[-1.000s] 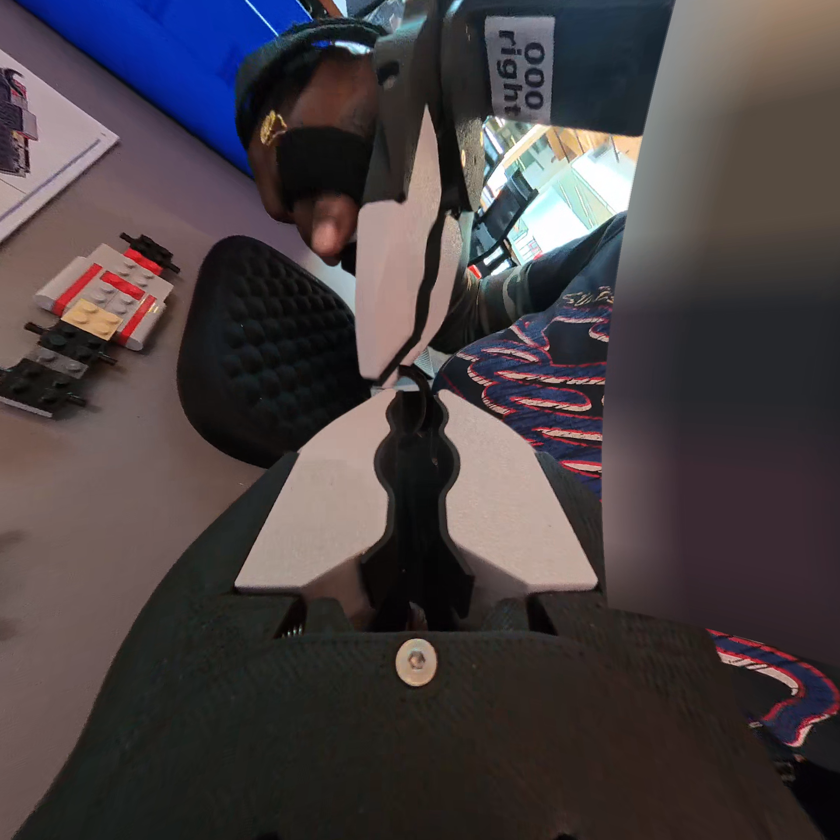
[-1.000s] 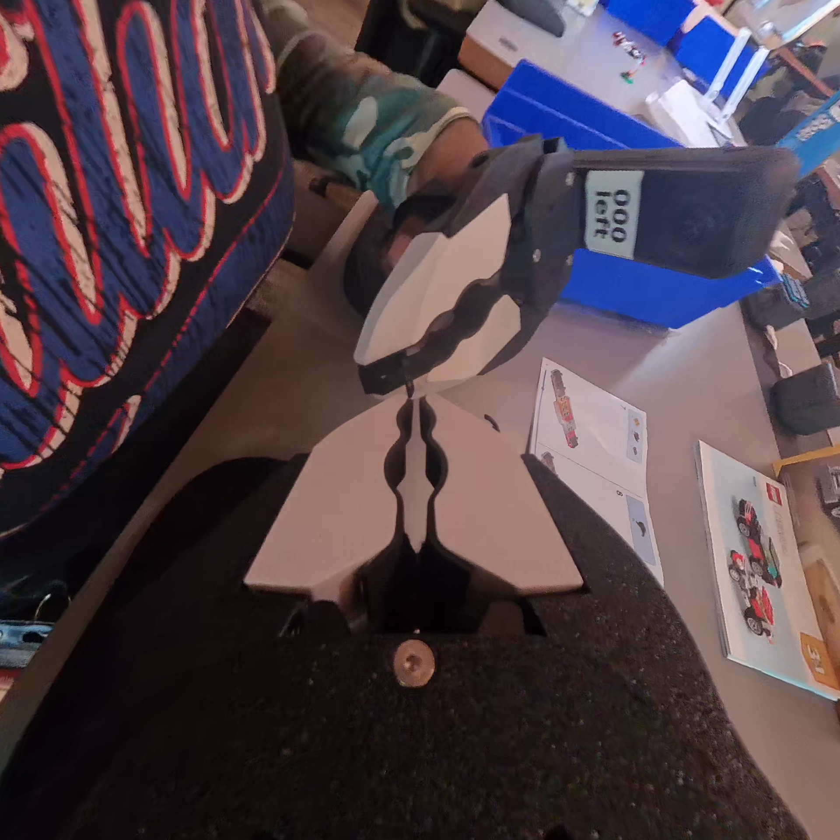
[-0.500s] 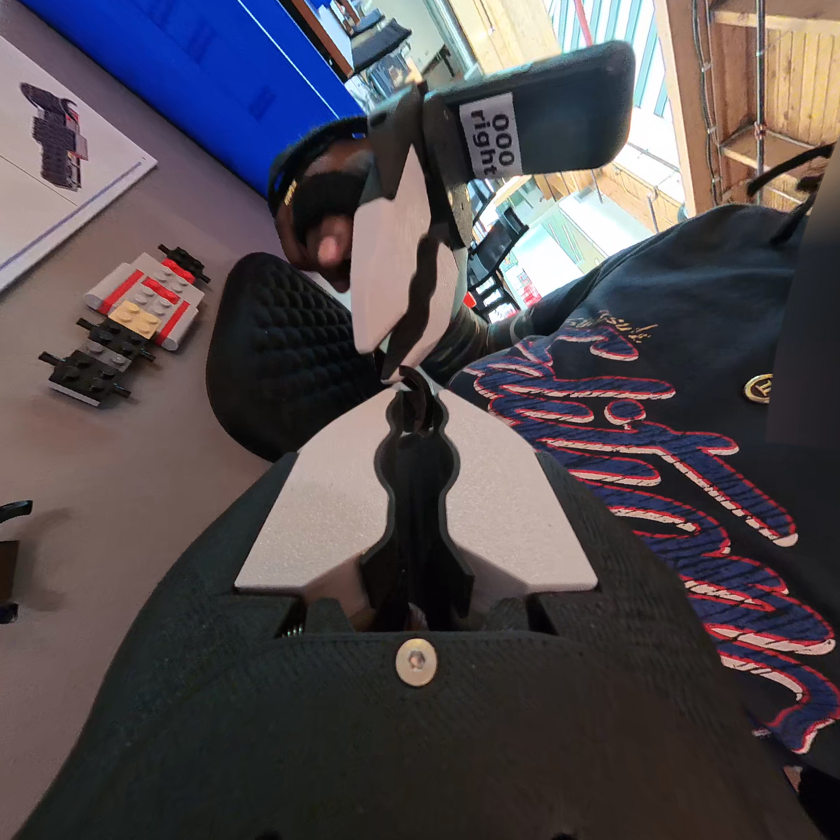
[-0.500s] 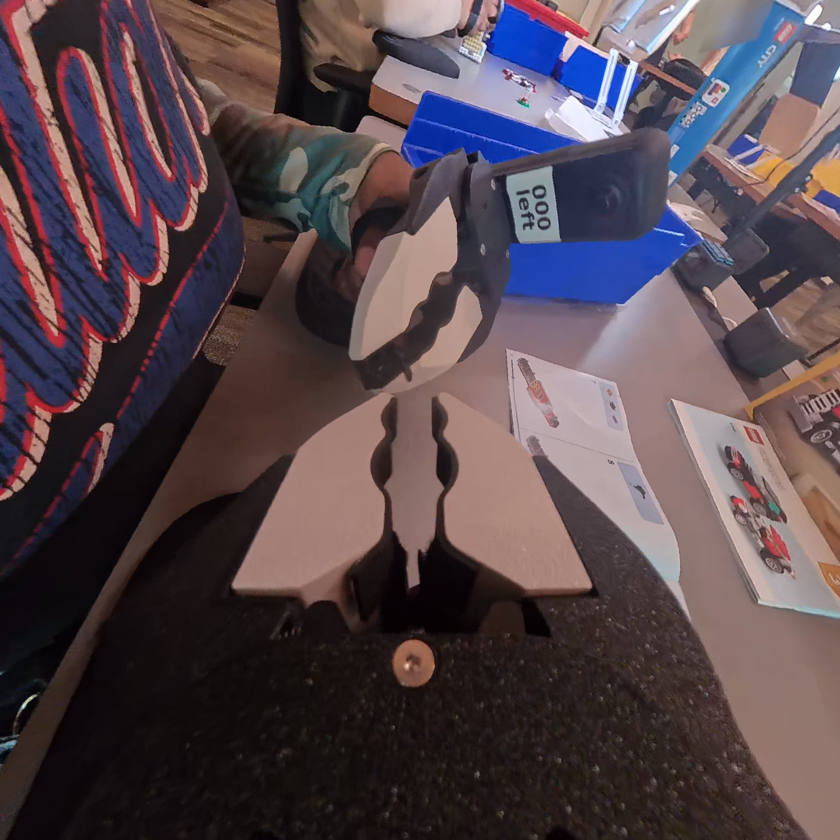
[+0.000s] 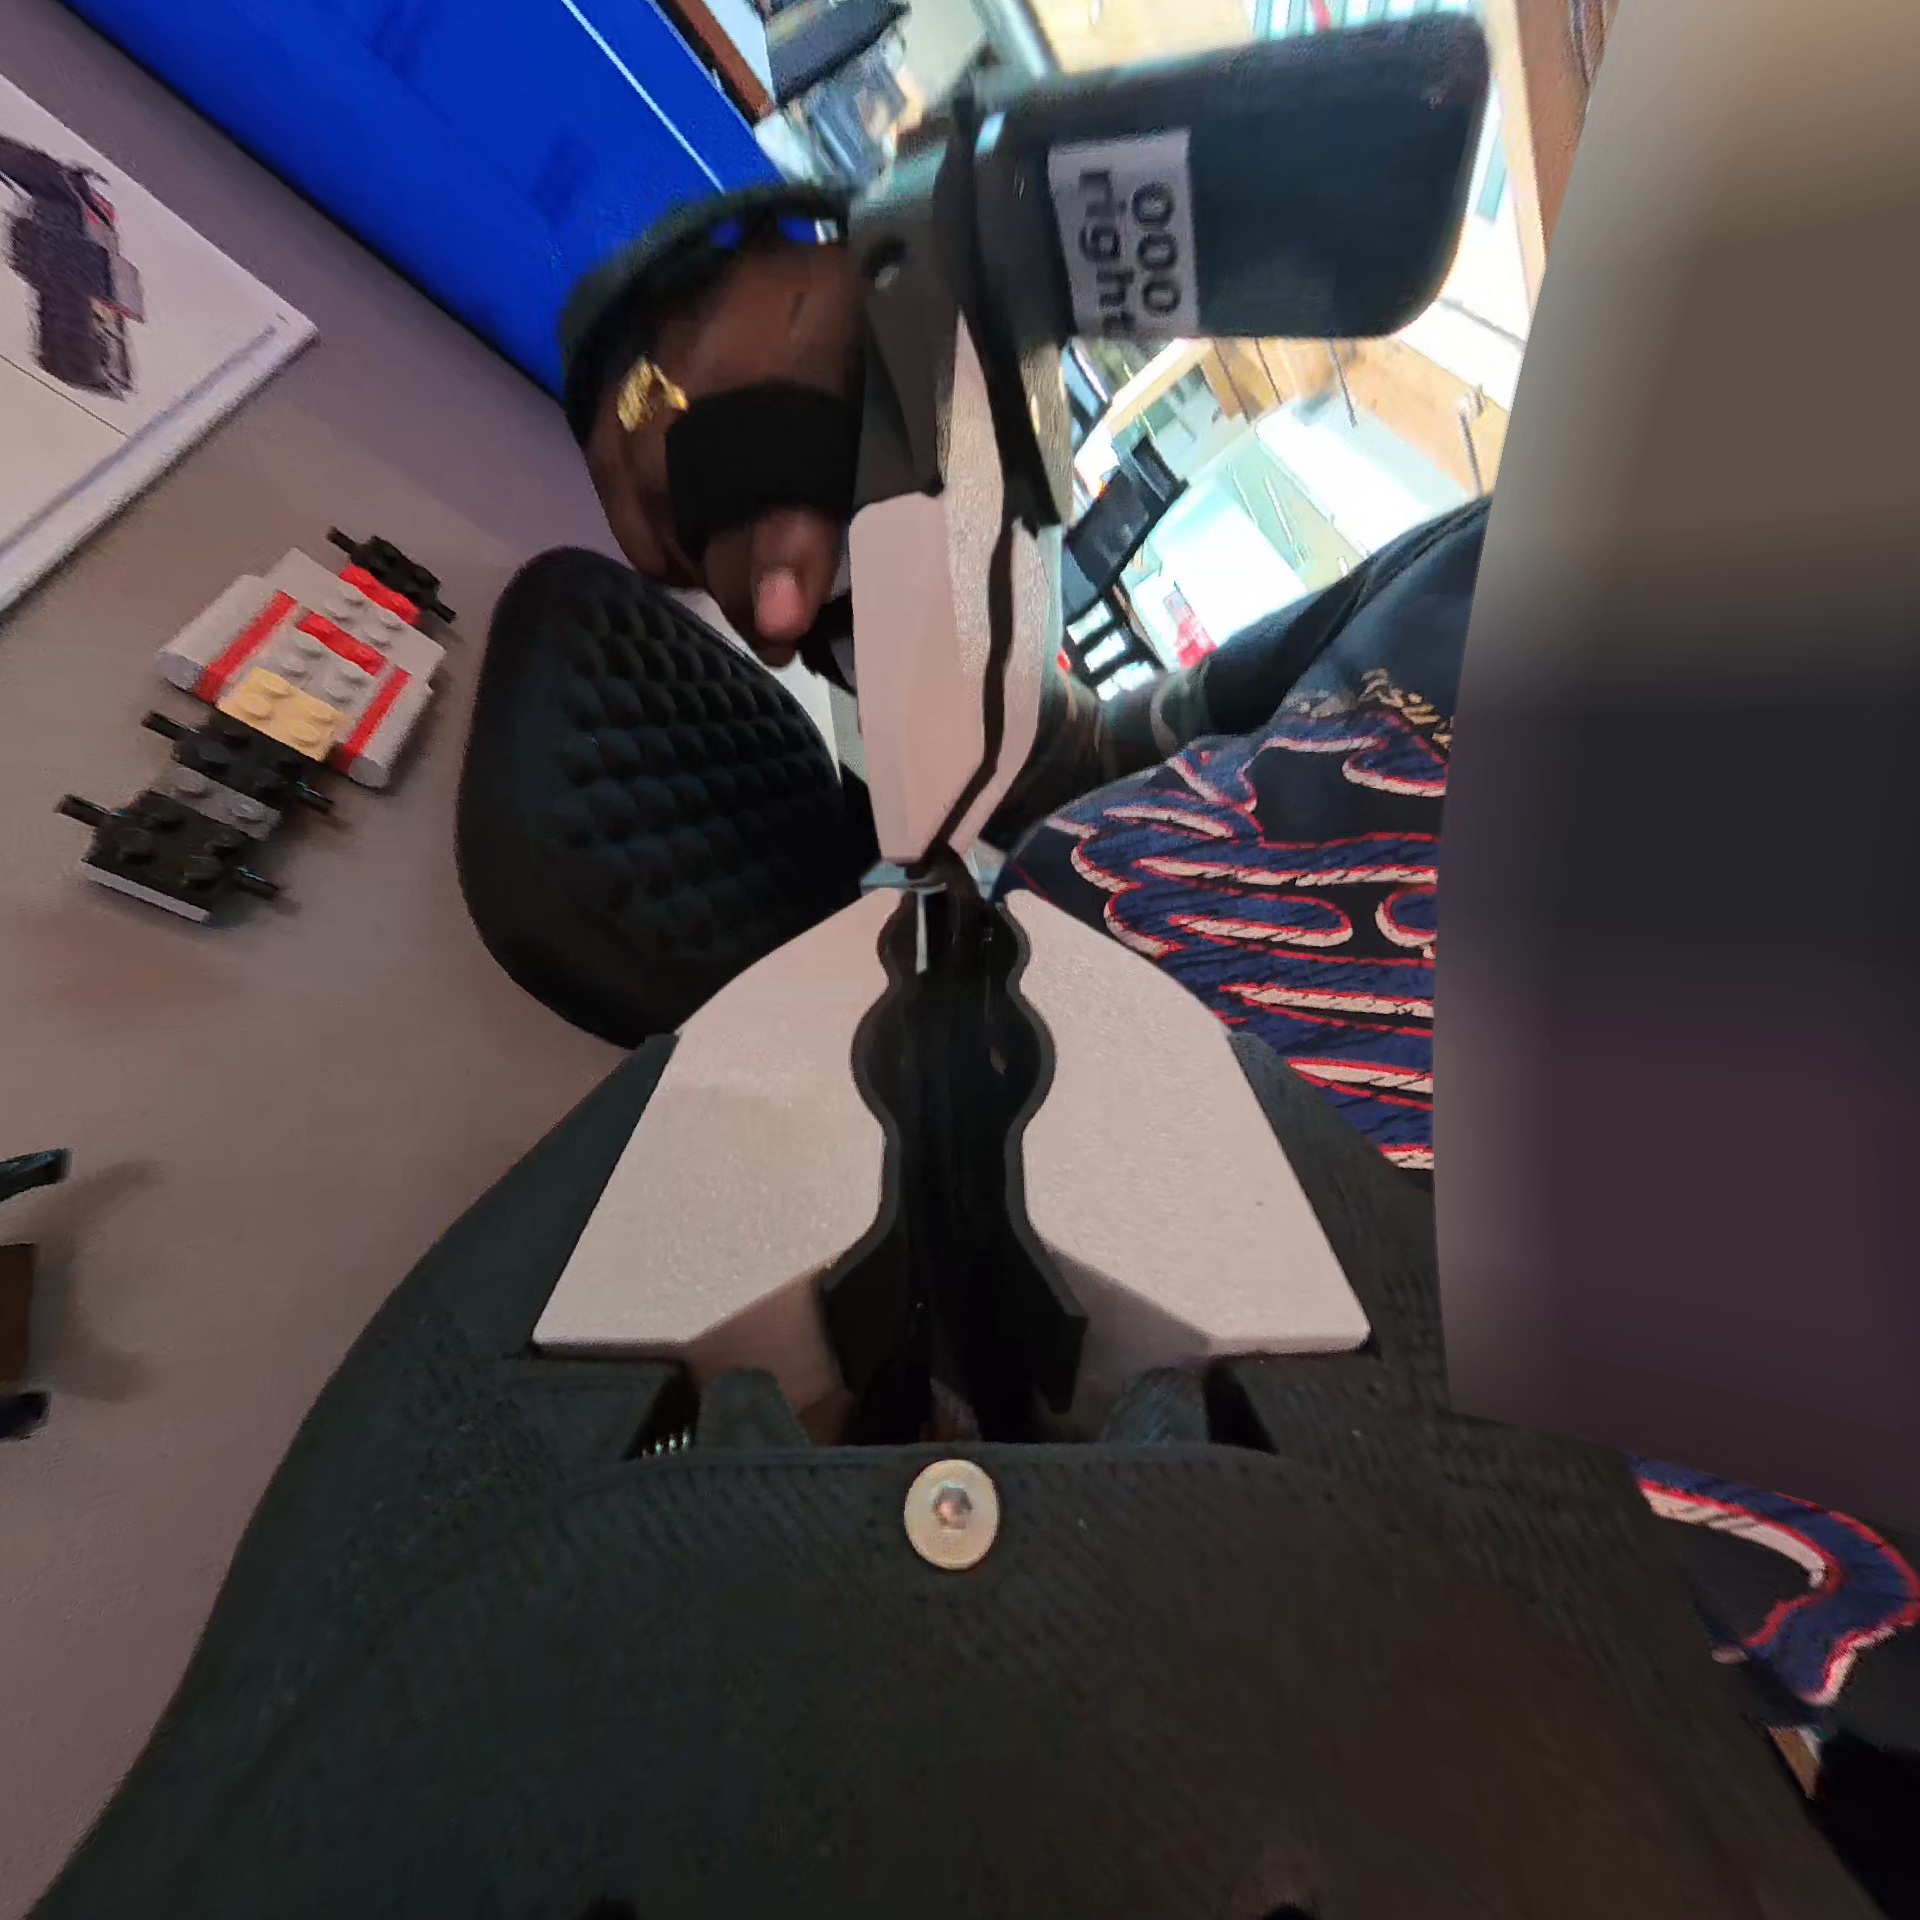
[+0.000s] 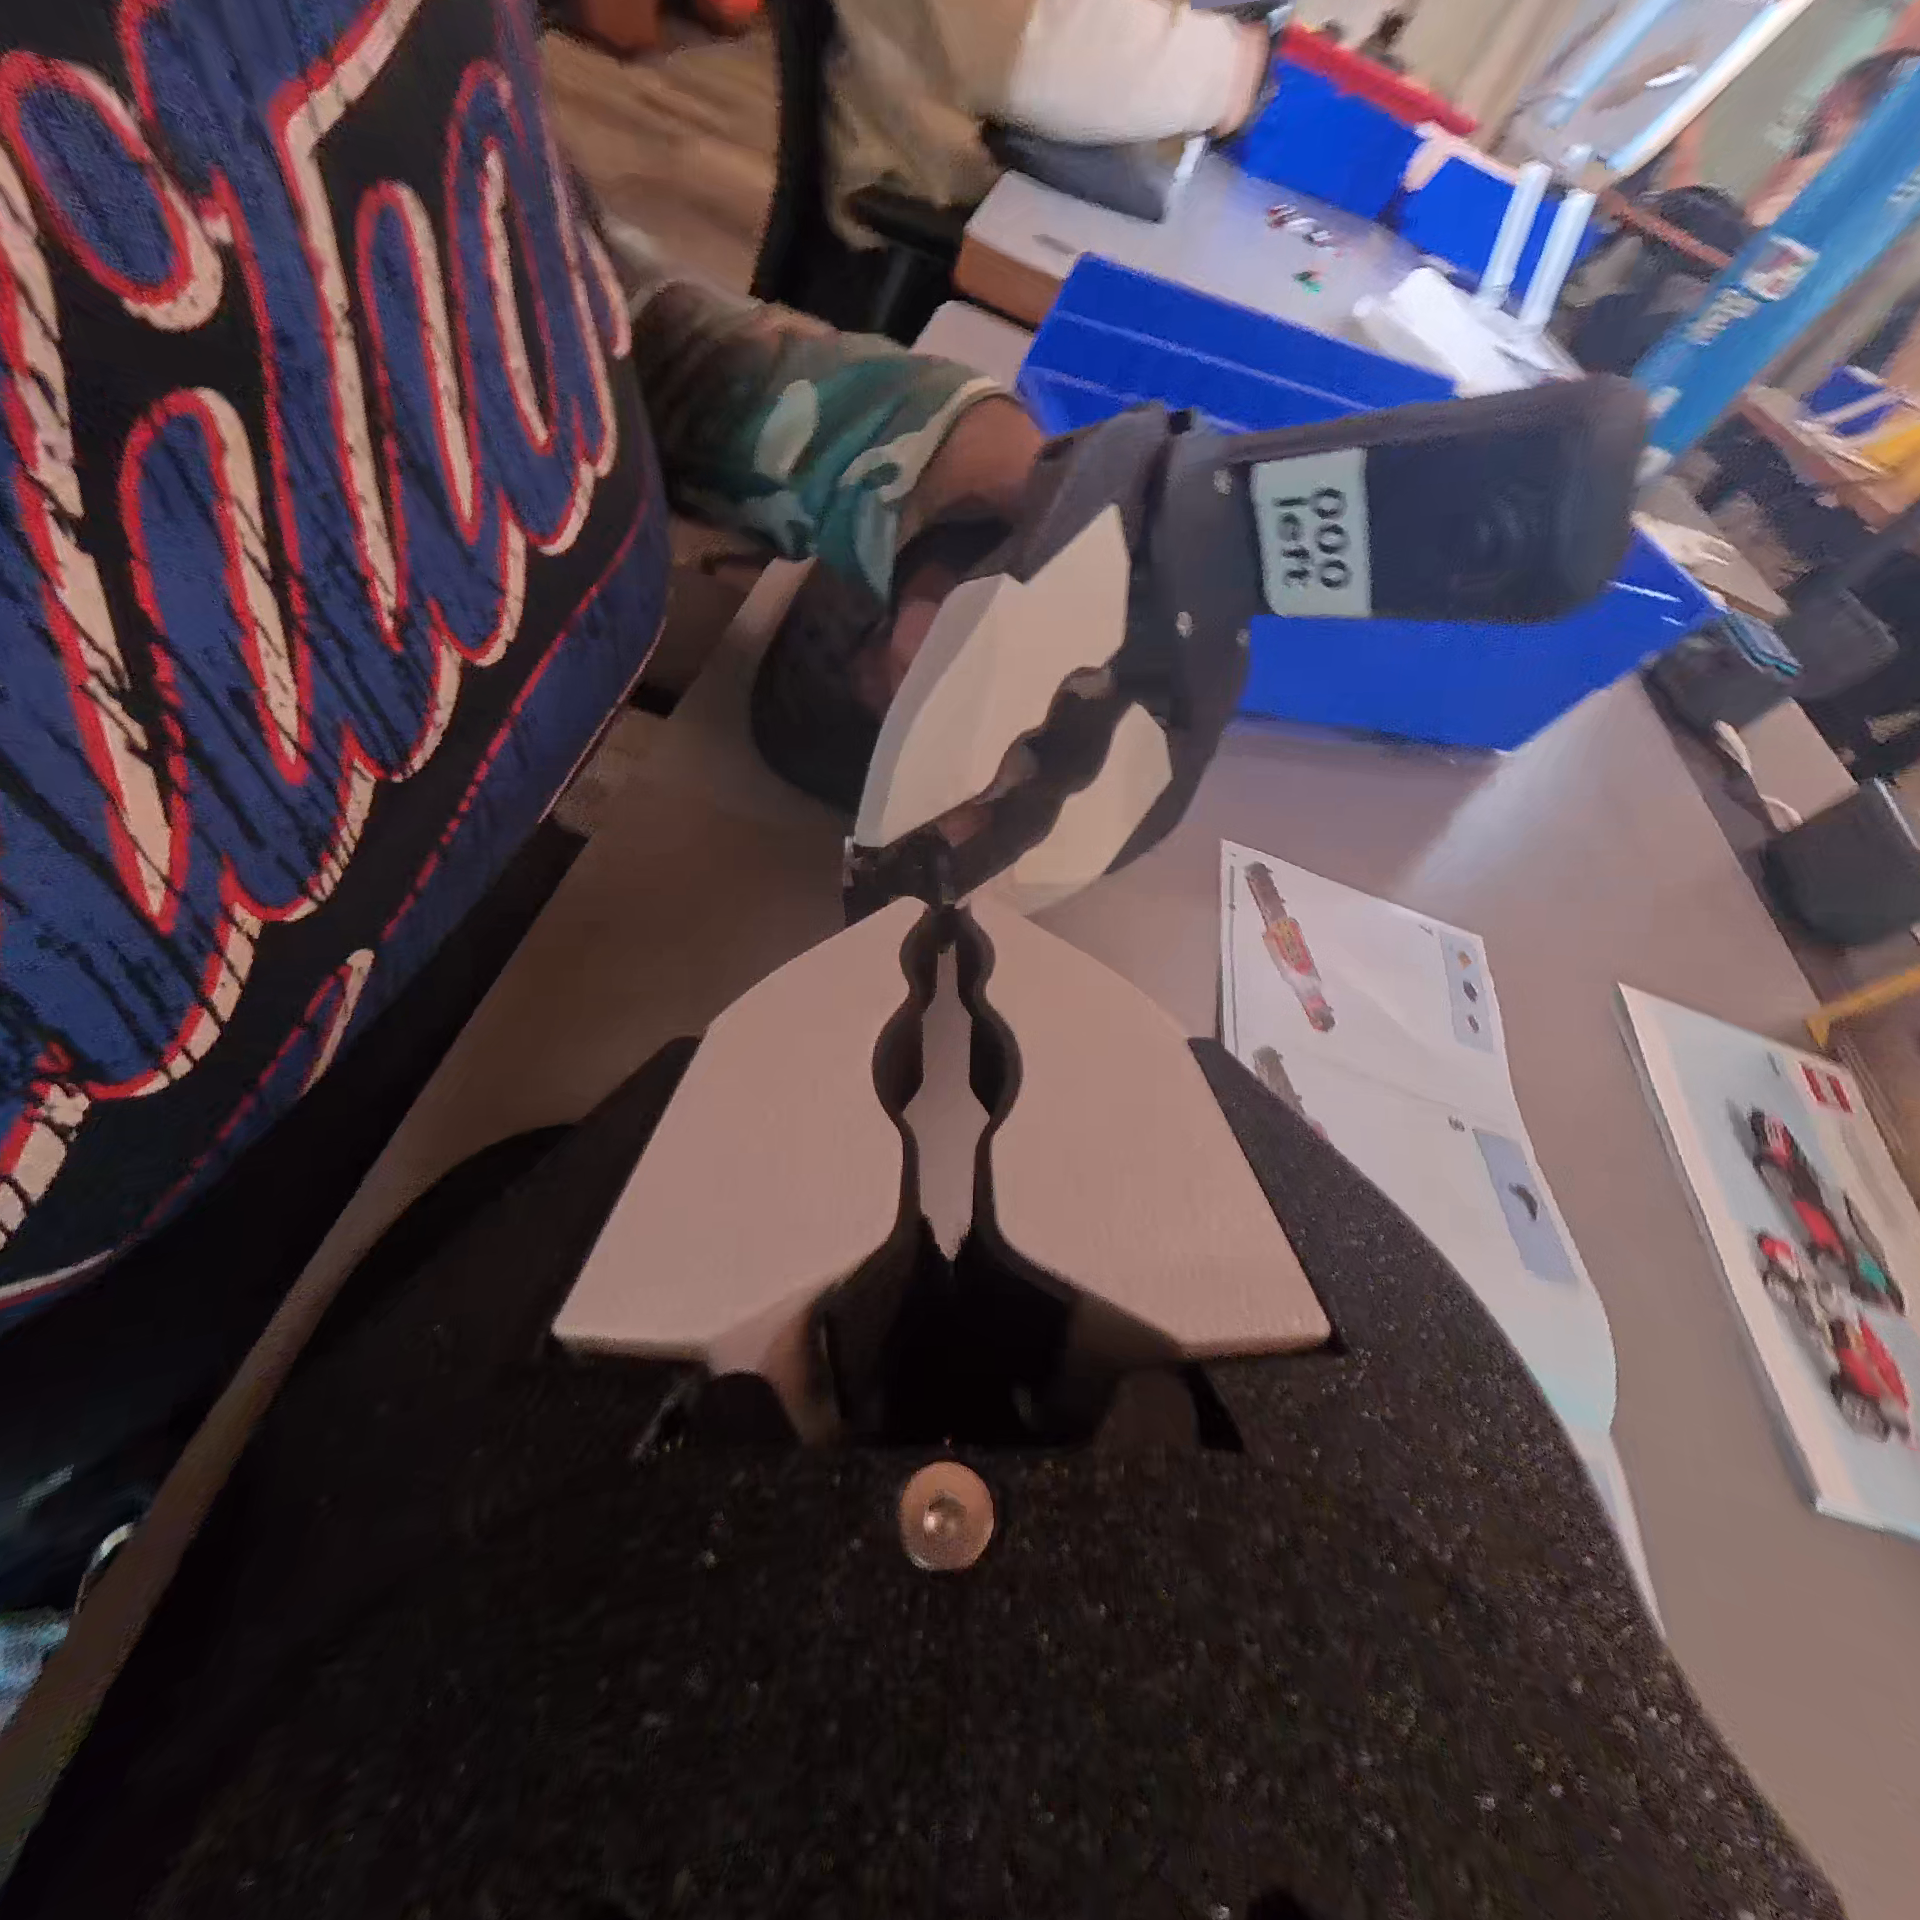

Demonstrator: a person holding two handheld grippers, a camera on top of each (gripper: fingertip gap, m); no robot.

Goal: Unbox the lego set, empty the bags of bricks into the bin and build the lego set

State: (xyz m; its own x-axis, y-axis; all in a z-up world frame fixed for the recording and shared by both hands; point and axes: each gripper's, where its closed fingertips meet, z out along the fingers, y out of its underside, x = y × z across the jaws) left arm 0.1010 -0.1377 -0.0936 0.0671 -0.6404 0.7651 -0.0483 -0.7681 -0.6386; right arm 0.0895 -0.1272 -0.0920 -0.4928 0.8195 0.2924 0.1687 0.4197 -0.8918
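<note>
Both claws meet tip to tip above the counter's [image 6: 1558, 831] near edge. My left claw [image 5: 940, 920] is pinched on a small black part [image 6: 902, 871] with a thin grey piece; my right claw [image 6: 943, 920] is nearly closed at that part, and I cannot tell if it grips. I judge the part light, stiff, slippery: hold its flat sides. The half-built model [image 5: 270, 717] lies well apart.

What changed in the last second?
The right hand-held gripper, jaws spread half a second ago, has narrowed again onto the small part at the left hand-held gripper's tips. The left's grip and the half-built model are unchanged.
</note>
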